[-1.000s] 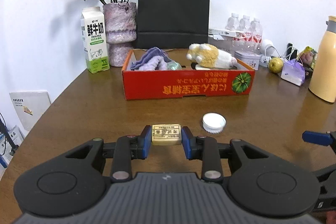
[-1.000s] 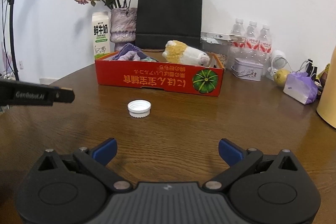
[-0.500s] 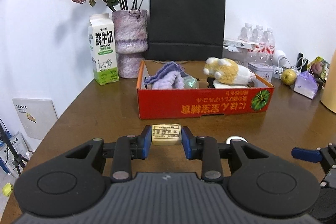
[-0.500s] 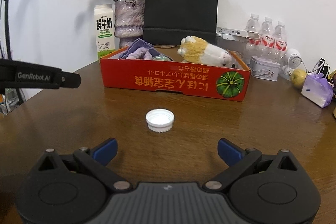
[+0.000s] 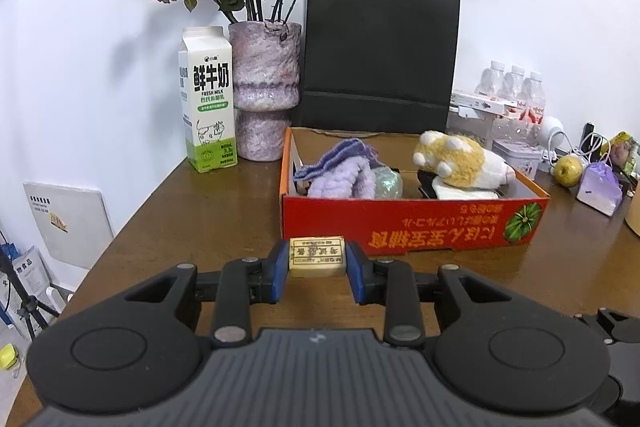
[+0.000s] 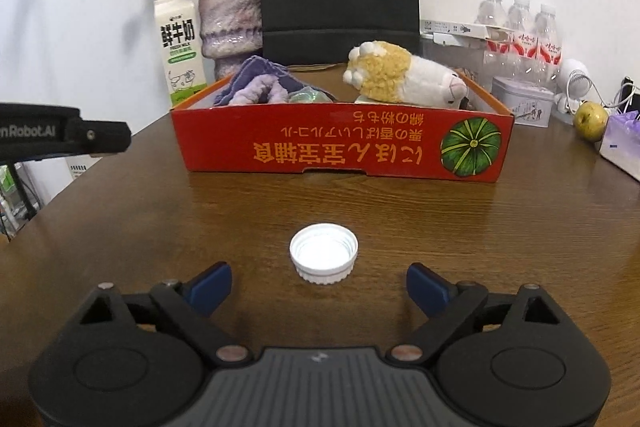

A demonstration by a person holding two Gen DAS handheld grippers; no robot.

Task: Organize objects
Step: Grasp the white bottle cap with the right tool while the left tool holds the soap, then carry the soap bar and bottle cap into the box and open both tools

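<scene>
My left gripper (image 5: 317,259) is shut on a small tan eraser (image 5: 317,256) with printed characters, held above the brown table just in front of the red cardboard box (image 5: 412,227). Inside the box lie a purple cloth (image 5: 344,171), a plush toy (image 5: 460,159) and a shiny ball (image 5: 386,183). In the right wrist view a white bottle cap (image 6: 324,259) rests upside down on the table, just ahead of my right gripper (image 6: 319,287). Its jaws are closing but stand wide, clear of the cap. The red box (image 6: 340,147) lies beyond the cap.
Behind the box stand a milk carton (image 5: 208,99), a vase of dried roses (image 5: 266,87) and a black paper bag (image 5: 380,55). Water bottles (image 6: 520,27), a tin (image 6: 522,99), an apple (image 6: 590,115) and a purple pouch (image 5: 600,187) crowd the right. The left gripper's side (image 6: 60,133) shows at left.
The left gripper carried the eraser closer to the red box, which now looms larger. The right gripper moved up to the white cap, now centred before its narrowing jaws.
</scene>
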